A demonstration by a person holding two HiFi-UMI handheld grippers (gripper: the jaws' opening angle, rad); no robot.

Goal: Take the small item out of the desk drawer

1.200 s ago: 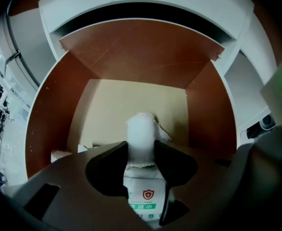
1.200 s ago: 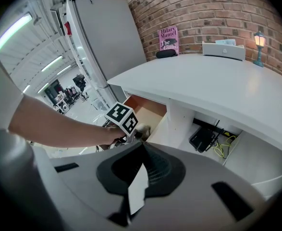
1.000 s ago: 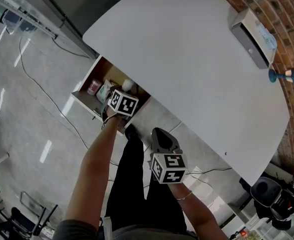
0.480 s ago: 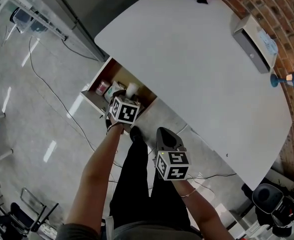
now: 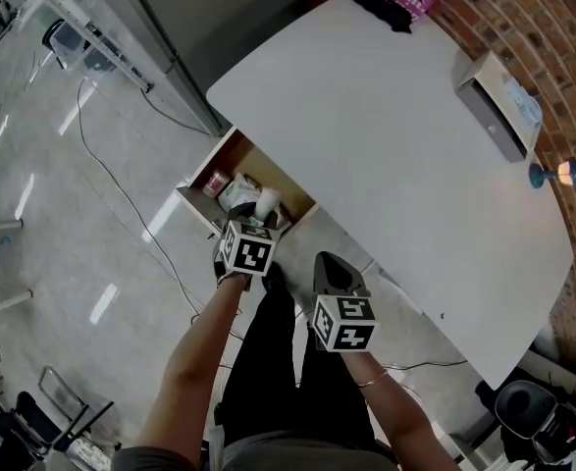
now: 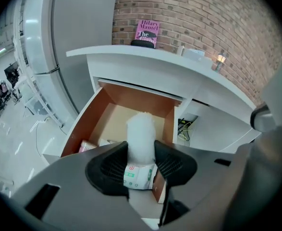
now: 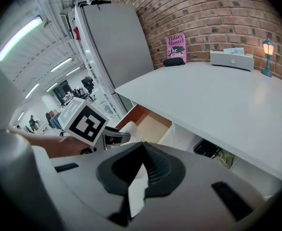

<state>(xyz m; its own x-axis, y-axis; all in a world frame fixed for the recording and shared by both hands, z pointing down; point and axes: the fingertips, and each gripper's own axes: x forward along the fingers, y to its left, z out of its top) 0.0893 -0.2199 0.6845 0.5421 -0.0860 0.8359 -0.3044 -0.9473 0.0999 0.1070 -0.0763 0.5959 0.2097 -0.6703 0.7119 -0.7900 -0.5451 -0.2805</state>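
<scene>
The left gripper (image 6: 141, 150) is gripping a small white plastic-wrapped pack with green print (image 6: 141, 129) just above the open brown wooden drawer (image 6: 90, 121). The right gripper (image 7: 141, 148) is hovering near that drawer, closed and empty.

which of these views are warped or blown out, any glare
Head view: bright glare streaks the floor, and the brick wall bends. Left gripper view: fisheye, dark corners, the white packet washed out and soft. Right gripper view: same fisheye, ceiling light blown out, lamp glowing.
</scene>
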